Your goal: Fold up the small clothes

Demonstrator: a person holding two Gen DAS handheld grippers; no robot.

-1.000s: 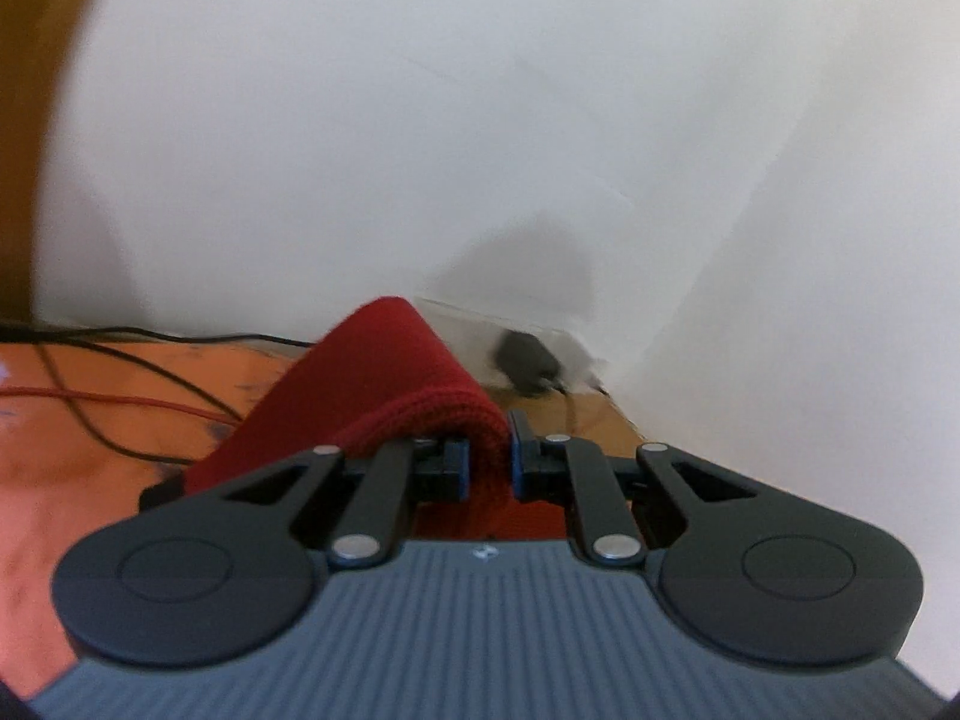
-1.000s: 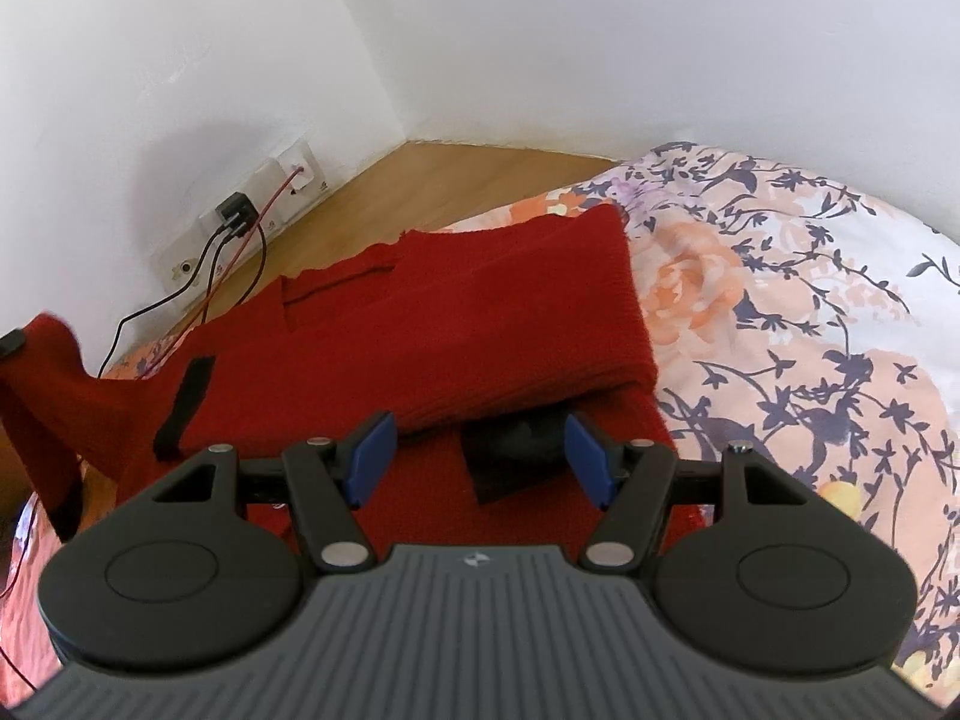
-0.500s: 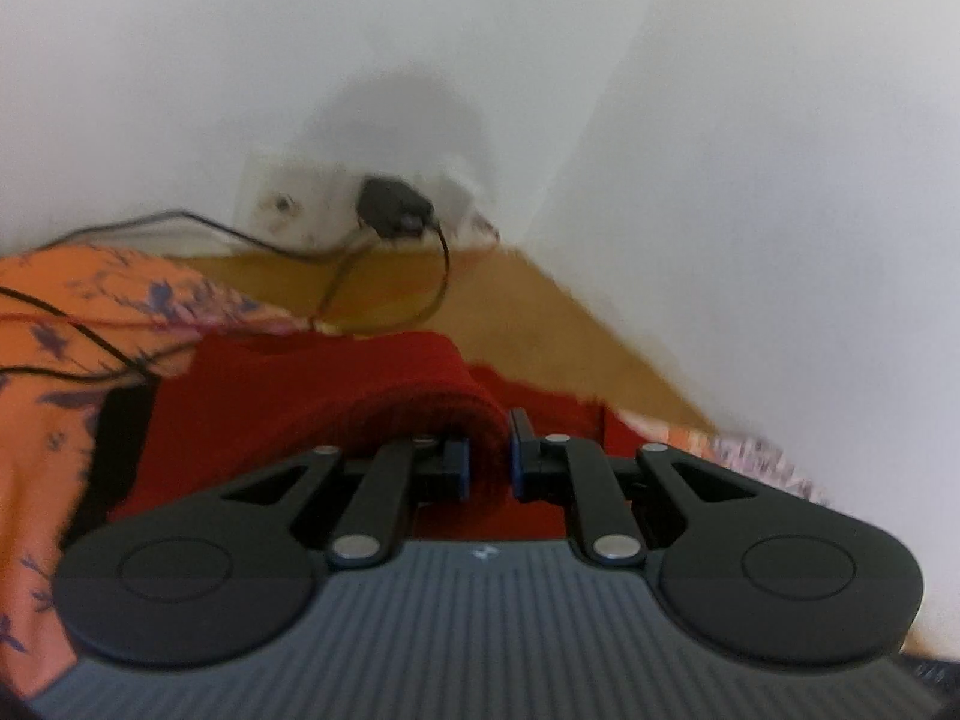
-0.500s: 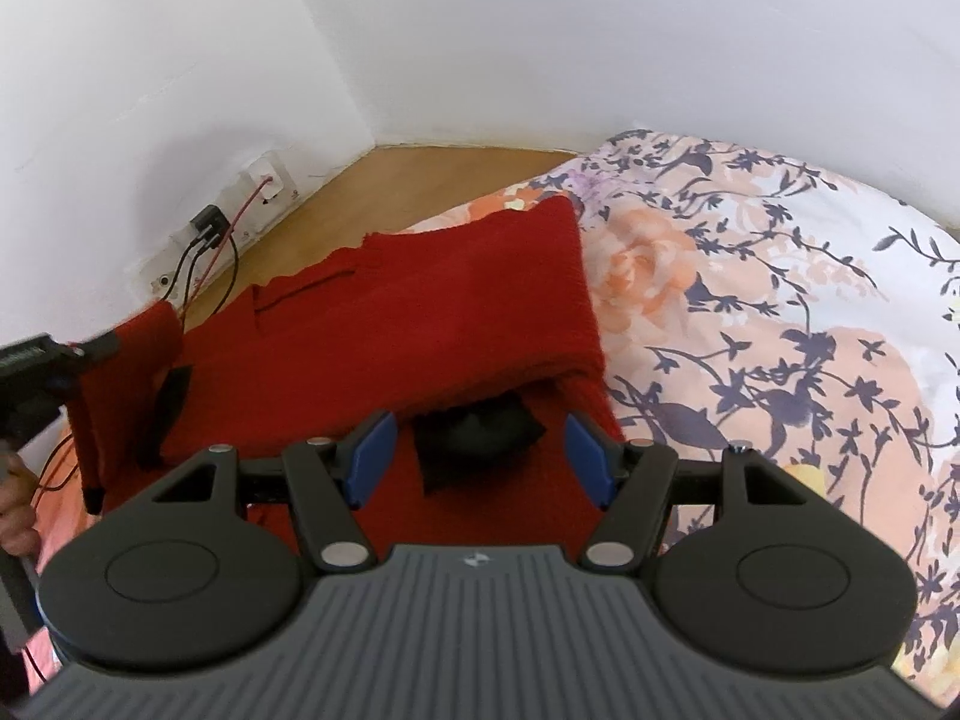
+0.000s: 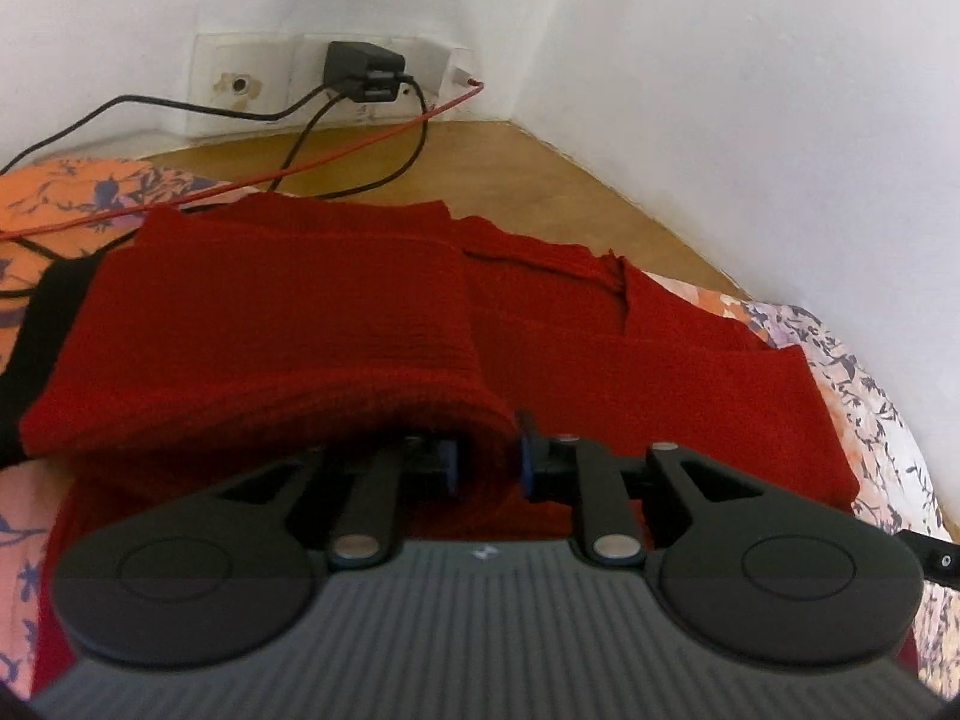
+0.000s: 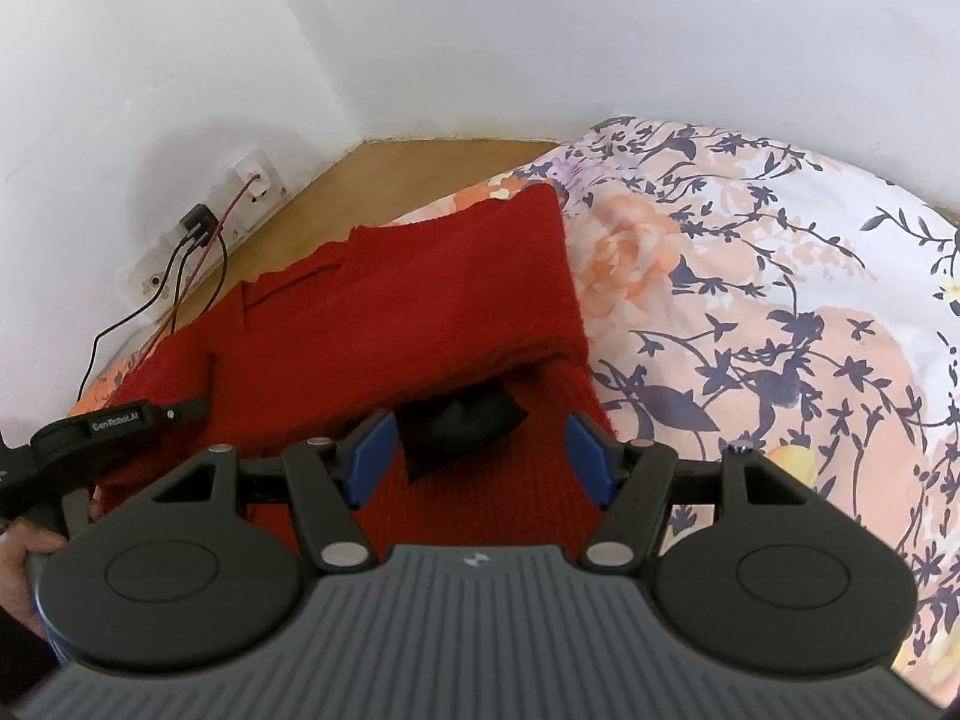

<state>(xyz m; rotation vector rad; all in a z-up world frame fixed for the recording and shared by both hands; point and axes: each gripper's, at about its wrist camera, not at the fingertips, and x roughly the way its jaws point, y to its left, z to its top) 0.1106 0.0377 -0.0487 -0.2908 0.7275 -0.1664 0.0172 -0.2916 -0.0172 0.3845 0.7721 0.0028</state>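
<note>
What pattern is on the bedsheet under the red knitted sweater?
Floral: peach blossoms and dark navy leafy branches on a white bedsheet, clearest in the right wrist view beside the red knitted sweater.

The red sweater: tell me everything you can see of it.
The red sweater is a ribbed knit with black trim, lying partly folded on the floral bedspread. Its right sleeve is folded across the body, black cuff showing. The left tool is shut on a fold of the other side. The right tool hovers open over it.
</note>
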